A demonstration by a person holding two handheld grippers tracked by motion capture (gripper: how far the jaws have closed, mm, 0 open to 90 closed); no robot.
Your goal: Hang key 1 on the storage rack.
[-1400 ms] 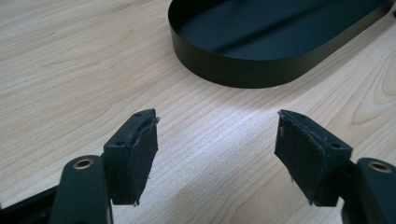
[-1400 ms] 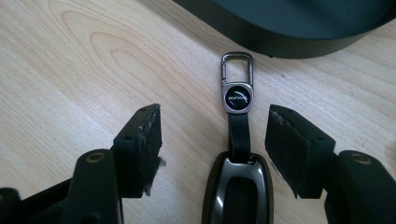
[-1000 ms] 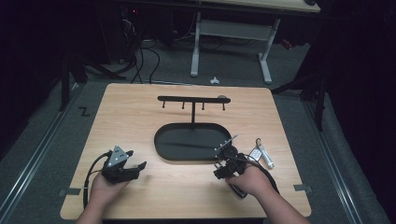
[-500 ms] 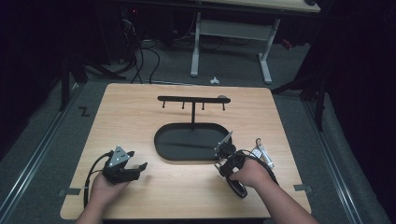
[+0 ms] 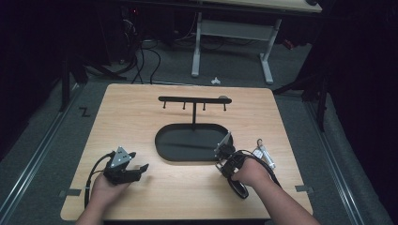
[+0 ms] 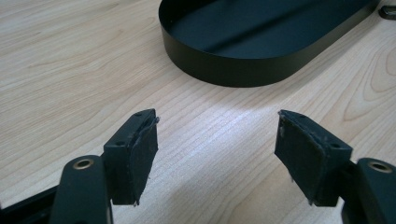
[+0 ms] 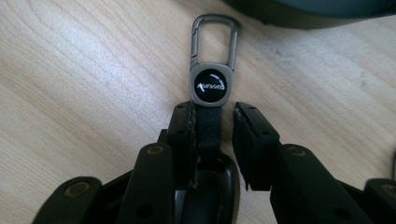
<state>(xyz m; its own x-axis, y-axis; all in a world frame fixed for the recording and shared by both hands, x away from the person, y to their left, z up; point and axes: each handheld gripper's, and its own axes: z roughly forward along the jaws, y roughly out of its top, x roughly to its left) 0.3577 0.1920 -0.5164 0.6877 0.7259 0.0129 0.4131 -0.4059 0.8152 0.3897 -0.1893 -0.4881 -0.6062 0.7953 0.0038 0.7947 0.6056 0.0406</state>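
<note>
A keychain lies on the wooden table, with a grey carabiner clip, a round black badge and a black strap. My right gripper is low over it, and its jaws have just been closing with the strap between them. The left pad touches the strap; the right pad still stands a small gap away. In the high view my right gripper sits at the right end of the black oval tray. My left gripper rests at the front left, open, with nothing between its pads.
A black stand with a hook bar rises from the tray, whose wall lies ahead of the left gripper. A small silvery object lies just right of the right hand. The table's front edge is close to both hands.
The right hand has sunk a little toward the table by the tray's right end. The left hand has not moved.
</note>
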